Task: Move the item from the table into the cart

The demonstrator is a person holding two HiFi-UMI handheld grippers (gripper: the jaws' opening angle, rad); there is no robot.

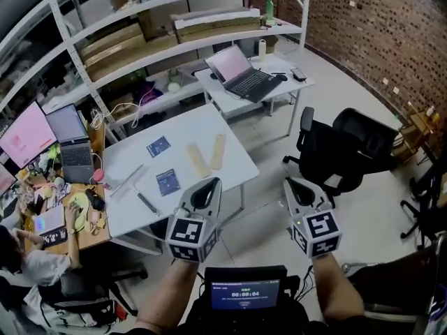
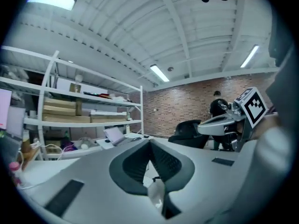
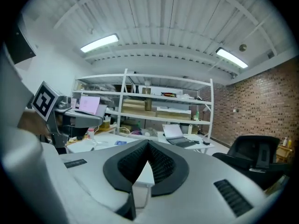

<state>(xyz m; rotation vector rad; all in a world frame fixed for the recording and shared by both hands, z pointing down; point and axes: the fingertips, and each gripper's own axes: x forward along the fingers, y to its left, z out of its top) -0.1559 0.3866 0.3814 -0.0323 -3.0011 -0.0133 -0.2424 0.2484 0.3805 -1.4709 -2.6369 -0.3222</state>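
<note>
The white table (image 1: 188, 125) holds two pale wooden strips (image 1: 198, 160) (image 1: 218, 151), two blue cards (image 1: 158, 146) (image 1: 167, 181) and a grey pen-like tool (image 1: 147, 203). I see no cart in any view. My left gripper (image 1: 209, 182) hovers over the table's near right corner, shut and empty. My right gripper (image 1: 293, 182) hangs to the right of it over the floor, also shut with nothing in it. In the left gripper view the jaws (image 2: 149, 142) meet at their tips, and the right gripper view shows its jaws (image 3: 148, 144) doing the same.
A second white table with an open laptop (image 1: 241, 72) stands behind. Black office chairs (image 1: 349, 149) sit to the right. White shelving (image 1: 174, 26) lines the back, a brick wall (image 1: 363, 26) the right. A cluttered desk with monitors and a seated person (image 1: 28, 260) is at left.
</note>
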